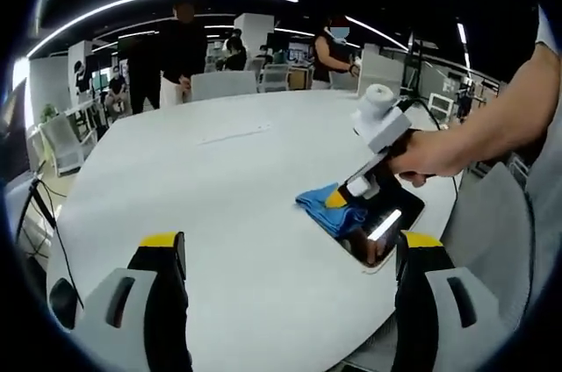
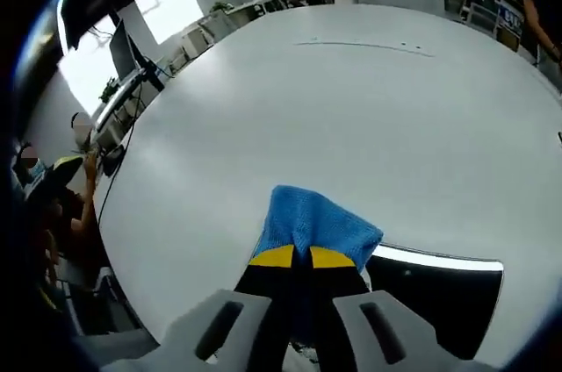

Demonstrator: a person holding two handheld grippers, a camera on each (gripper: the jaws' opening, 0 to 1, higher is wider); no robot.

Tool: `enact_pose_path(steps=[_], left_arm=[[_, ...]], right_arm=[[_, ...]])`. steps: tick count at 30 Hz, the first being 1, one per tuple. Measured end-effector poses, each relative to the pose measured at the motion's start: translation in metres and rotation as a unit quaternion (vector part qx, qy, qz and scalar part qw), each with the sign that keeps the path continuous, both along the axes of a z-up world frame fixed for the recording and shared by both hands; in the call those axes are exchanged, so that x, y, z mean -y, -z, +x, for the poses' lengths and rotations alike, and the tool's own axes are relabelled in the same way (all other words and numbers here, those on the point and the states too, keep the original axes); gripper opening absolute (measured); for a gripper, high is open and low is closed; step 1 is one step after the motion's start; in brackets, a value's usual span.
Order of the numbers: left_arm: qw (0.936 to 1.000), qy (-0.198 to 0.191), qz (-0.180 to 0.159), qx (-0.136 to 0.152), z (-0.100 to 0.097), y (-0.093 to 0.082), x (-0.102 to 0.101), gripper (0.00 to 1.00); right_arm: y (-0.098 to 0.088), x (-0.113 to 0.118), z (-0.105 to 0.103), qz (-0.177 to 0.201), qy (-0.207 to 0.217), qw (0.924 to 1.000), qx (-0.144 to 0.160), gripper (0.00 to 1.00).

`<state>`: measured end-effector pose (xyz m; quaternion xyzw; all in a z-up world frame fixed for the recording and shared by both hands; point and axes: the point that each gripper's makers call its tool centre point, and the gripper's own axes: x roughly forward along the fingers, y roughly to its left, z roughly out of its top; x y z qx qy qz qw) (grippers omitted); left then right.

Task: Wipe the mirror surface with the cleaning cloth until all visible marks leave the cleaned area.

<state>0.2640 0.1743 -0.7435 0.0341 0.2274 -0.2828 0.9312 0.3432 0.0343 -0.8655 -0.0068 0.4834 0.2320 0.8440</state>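
Observation:
A dark rectangular mirror (image 1: pixel 386 227) lies flat near the right edge of a big white table (image 1: pixel 228 196). On its left end lies a blue cleaning cloth (image 1: pixel 327 205). My right gripper (image 1: pixel 338 199), held by a person's hand, comes in from the right and is shut on that cloth. In the right gripper view the blue cloth (image 2: pixel 314 225) bunches out past the yellow-tipped jaws of my right gripper (image 2: pixel 294 258), and the mirror (image 2: pixel 439 289) stretches to the right with a bright light streak on it. My left gripper (image 1: pixel 290 253) hovers open above the table, short of the mirror, holding nothing.
Several people (image 1: pixel 180 47) stand beyond the table's far edge, among office chairs (image 1: pixel 224 84) and desks. A grey chair (image 1: pixel 492 214) sits by the mirror's side of the table. A person's forearm (image 1: pixel 500 113) reaches in from the right. Cables (image 2: pixel 123 144) hang by the left edge.

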Motion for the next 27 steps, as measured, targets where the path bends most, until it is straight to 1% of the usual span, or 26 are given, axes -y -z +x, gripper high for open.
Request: enact_pose_path(steps=[4,10,14,19,22,27], left_arm=[[1.0000,0.001,0.003,-0.001,0.002,0.000,0.002,0.99],[1.0000,0.002,0.006,-0.002,0.004,0.001,0.006,0.99],[0.9999,0.006,0.009,-0.001,0.003,0.000,0.011,0.99],[1.0000,-0.001,0.006,0.005,0.002,-0.001,0.011,0.99],[1.0000,-0.003,0.007,0.004,-0.001,-0.001,0.012,0.99],[0.9999,-0.010,0.006,0.004,-0.006,-0.001,0.011,0.99]], right_arm=[[0.000,0.000,-0.004,0.001,-0.001,1.0000,-0.006,0.00],[0.000,0.000,-0.016,0.003,-0.011,0.9999,-0.011,0.00],[0.000,-0.001,-0.025,0.007,-0.013,0.9997,-0.020,0.00],[0.000,-0.002,-0.033,0.006,-0.020,0.9995,-0.022,0.00],[0.001,-0.004,-0.042,0.011,-0.027,0.9990,-0.034,0.00],[0.000,-0.004,-0.044,0.006,-0.028,0.9993,-0.025,0.00]])
